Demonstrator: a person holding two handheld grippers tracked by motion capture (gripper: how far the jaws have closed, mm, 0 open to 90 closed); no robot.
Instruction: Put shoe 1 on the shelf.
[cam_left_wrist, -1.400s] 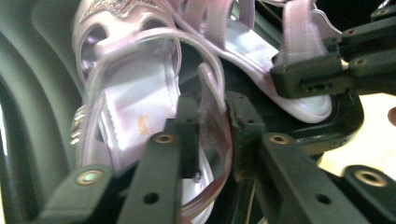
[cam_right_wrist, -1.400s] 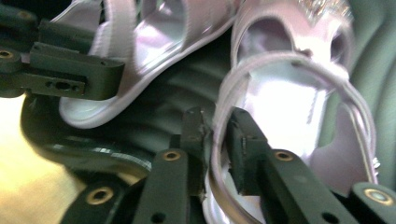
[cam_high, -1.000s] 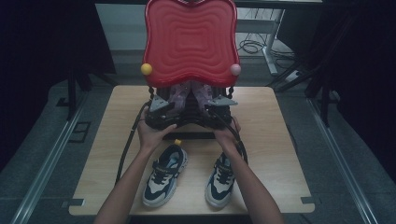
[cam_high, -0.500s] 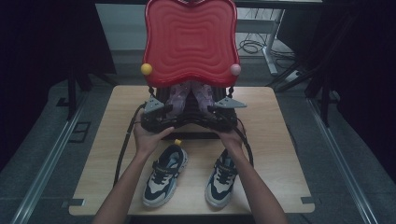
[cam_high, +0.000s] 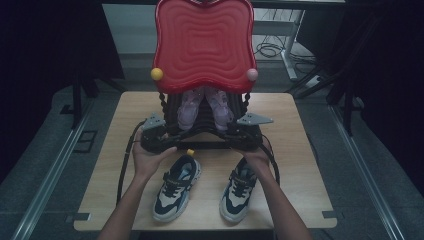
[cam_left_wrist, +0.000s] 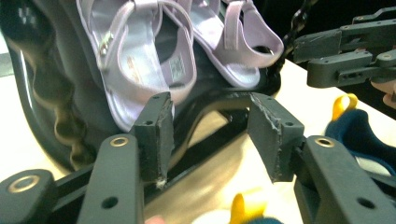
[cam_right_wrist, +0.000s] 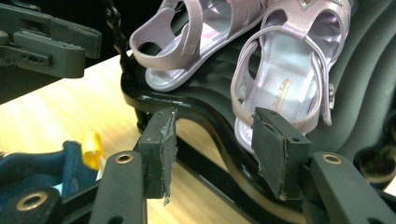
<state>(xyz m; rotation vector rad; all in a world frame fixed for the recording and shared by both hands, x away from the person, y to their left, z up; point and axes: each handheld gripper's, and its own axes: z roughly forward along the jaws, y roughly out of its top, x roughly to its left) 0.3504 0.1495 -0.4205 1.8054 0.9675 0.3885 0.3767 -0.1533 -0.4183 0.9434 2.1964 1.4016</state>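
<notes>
A pair of lilac sandals (cam_high: 205, 107) stands on the black curved shelf (cam_high: 200, 131) of a rack under a red wavy panel (cam_high: 202, 45). In the left gripper view one sandal (cam_left_wrist: 135, 60) lies just beyond my open left gripper (cam_left_wrist: 210, 135), the other sandal (cam_left_wrist: 233, 42) farther right. My right gripper (cam_right_wrist: 212, 149) is open too, facing a sandal (cam_right_wrist: 289, 70) and its mate (cam_right_wrist: 187, 42). From above, the left gripper (cam_high: 167, 136) and the right gripper (cam_high: 237, 136) sit at the shelf's front corners, both with nothing between the jaws.
Two dark blue and white sneakers (cam_high: 177, 192) (cam_high: 240, 190) lie on the wooden table (cam_high: 300, 165) in front of the rack, between the forearms. One has a yellow heel tab (cam_left_wrist: 343, 105). Cables trail off the left side. Dark floor surrounds the table.
Both grippers have drawn back from the sandals on the shelf toward the person and spread slightly apart. The sandals and sneakers have stayed in place.
</notes>
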